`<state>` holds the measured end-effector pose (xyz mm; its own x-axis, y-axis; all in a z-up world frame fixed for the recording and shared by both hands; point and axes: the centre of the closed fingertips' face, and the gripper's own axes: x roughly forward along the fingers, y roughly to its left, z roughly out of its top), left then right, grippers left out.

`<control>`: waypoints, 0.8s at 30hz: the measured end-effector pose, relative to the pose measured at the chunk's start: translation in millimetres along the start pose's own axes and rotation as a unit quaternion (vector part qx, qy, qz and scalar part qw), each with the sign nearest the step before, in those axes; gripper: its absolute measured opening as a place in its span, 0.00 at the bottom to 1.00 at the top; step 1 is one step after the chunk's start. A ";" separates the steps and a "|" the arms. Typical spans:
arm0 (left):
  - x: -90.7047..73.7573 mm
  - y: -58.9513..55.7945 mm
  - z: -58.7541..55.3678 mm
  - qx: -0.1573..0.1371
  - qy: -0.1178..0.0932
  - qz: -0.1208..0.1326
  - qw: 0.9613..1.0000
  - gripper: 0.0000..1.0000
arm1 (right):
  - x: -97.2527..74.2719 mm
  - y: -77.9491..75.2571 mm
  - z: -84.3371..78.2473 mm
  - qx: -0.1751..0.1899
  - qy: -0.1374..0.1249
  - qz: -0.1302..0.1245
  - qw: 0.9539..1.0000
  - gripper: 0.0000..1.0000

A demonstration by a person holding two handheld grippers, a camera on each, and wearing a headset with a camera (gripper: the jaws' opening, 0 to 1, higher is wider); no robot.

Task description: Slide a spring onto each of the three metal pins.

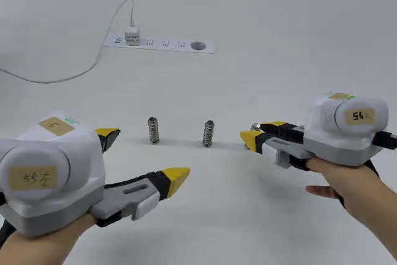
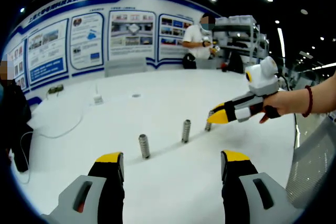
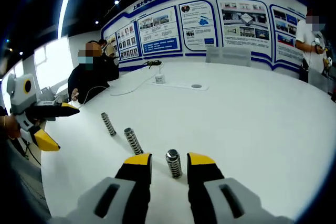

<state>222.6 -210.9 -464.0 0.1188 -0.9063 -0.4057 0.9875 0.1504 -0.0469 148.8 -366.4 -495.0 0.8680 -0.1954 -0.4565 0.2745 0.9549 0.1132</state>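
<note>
White power strip [image 1: 160, 43] with charger [image 1: 132, 34] and cable [image 1: 101, 53] on white table [image 1: 279, 60].

I count three springs [image 1: 154, 130] standing in a row nearer me than the one power strip [image 1: 161, 43], one charger [image 1: 132, 34] plugged into it, and two claws: left claw [image 1: 142, 153], right claw [image 3: 169, 160].

Open bench [image 1: 279, 60], few obstacles.
Clear gaps between upright sprung pins [image 1: 208, 133] in a row; power strip [image 1: 160, 43] and cable [image 1: 93, 63] well behind.
</note>
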 end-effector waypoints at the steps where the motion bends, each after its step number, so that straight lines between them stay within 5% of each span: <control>1: 0.0 0.3 0.3 0.001 0.001 0.000 1.000 0.77 | -1.1 0.7 0.7 0.000 0.000 0.001 1.000 0.29; 24: -11.1 5.3 -2.3 0.010 0.024 -0.003 1.000 0.83 | -39.5 28.4 -1.1 0.023 0.020 0.026 0.999 0.58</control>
<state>226.3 -199.1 -461.8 0.1082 -0.8875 -0.4479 0.9901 0.1370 -0.0322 121.8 -331.3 -474.7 0.8647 -0.1362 -0.4834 0.2493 0.9520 0.1777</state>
